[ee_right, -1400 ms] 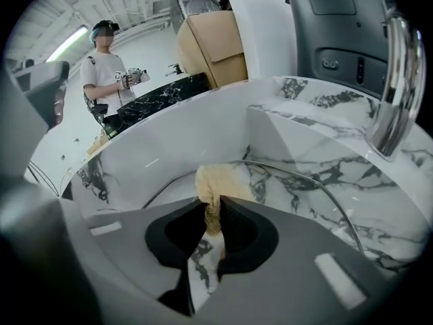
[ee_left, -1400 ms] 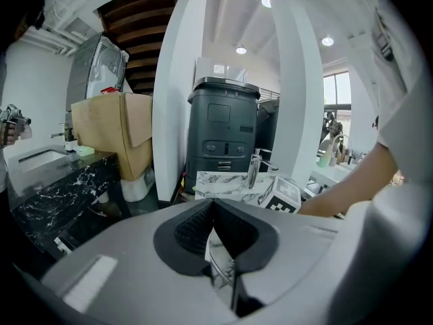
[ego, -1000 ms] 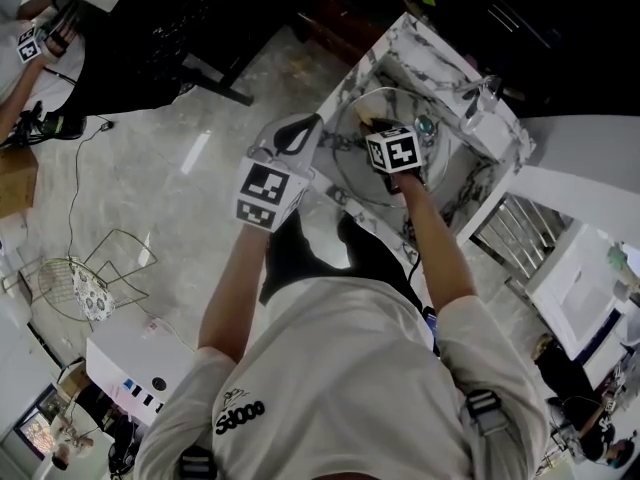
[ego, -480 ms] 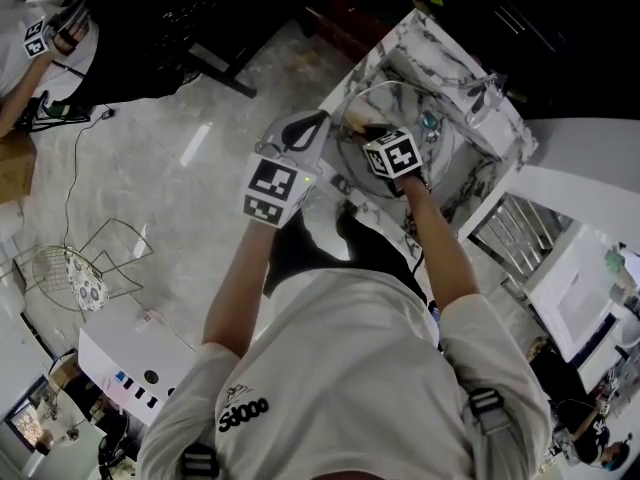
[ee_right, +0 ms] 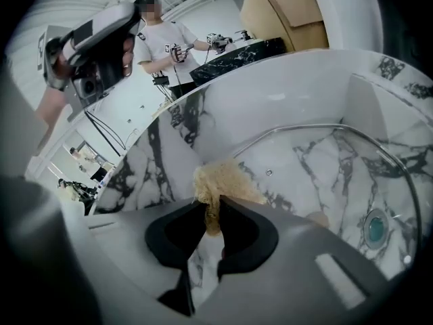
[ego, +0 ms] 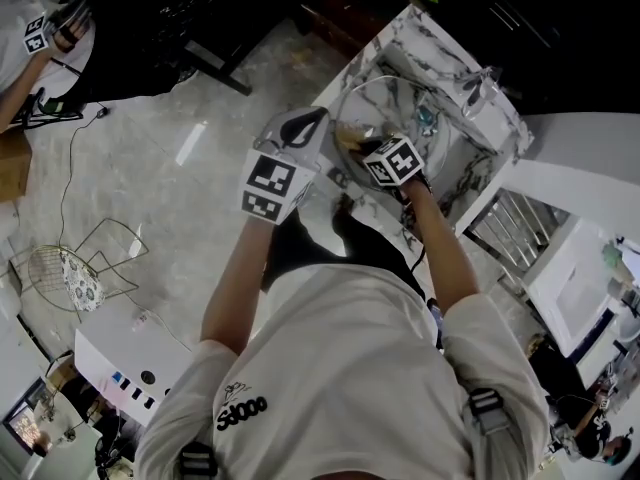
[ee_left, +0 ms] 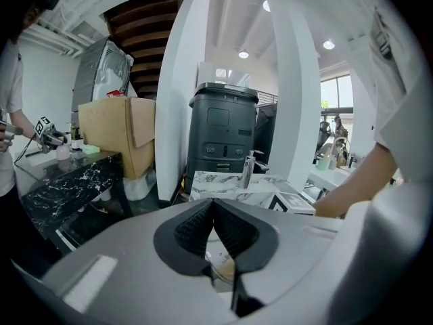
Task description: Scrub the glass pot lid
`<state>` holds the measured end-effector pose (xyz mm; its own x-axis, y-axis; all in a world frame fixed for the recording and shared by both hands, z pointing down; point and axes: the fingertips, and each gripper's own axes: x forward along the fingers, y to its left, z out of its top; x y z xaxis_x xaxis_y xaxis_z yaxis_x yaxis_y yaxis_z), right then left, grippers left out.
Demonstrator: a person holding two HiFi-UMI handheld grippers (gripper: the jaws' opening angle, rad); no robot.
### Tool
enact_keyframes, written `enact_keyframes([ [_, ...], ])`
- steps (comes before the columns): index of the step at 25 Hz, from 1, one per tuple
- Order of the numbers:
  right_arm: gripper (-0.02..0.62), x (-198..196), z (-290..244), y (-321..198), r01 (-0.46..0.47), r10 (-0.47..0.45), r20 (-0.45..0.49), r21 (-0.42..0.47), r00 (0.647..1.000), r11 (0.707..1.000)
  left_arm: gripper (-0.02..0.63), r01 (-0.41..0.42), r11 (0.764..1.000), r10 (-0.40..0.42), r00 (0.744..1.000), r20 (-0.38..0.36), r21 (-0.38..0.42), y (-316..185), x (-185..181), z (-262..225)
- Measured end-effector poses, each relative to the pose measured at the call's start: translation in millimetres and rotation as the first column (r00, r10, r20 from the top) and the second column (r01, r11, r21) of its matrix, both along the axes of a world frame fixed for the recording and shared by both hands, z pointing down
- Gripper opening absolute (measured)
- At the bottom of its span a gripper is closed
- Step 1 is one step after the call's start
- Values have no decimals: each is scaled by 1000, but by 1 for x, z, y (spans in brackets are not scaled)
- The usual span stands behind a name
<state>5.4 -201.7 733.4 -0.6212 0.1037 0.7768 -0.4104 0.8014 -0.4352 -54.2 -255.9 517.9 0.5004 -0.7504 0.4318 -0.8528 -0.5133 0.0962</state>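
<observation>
The fingers (ee_left: 194,230) of the left gripper (ee_left: 214,203) are closed until the ribbed pads meet at their tips. Low in the gap between them a glass edge is seen, so it is judged that the rim of the lid (ego: 390,108) is pinched there. In the head view this gripper is found left of centre, touching the left edge of the lid.

The lid is held tilted above the sink (ego: 437,46), in the upper middle of that view. Its metal rim is seen as a wide arc in the right half of the right gripper view.

Just right of the lid's centre, the right gripper (ee_right: 215,212) is placed. Its fingers (ee_right: 238,232) are almost closed on a beige scrubber (ee_right: 220,180), which stands out above the tips and is pressed to the glass.

The scrubbing is judged to be under way. For a good result, the scrubber should be moved in small circles from the middle to the rim. The pressure should be moderate, because the lid is gripped only at one thin edge and may turn or slip. The lid should be held firm and over the sink. The tap (ego: 478,86), at the upper right, should be avoided.
</observation>
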Motion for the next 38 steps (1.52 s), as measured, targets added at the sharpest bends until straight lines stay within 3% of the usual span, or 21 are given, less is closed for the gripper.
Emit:
enact_keyframes([
  [10, 46, 32, -1, 44, 149, -154, -25, -145, 988, 978, 11, -15, 1000, 15, 1000, -4, -7, 5, 8, 5],
  [18, 46, 72, -3, 72, 232, -253, -91, -193, 963, 953, 11, -54, 999, 54, 999, -8, -5, 4, 23, 3],
  [25, 46, 123, -2, 73, 235, -295, -267, -235, 918, 943, 11, -106, 994, 106, 994, -18, -5, 3, 44, 1],
  [32, 46, 154, 3, 49, 68, -138, -367, -196, 920, 978, 11, -149, 989, 149, 988, -28, -13, -2, 60, 3],
  [38, 46, 181, 6, 19, -78, 30, -450, -88, 893, 993, 11, -182, 983, 181, 982, -43, -16, -8, 71, 7],
])
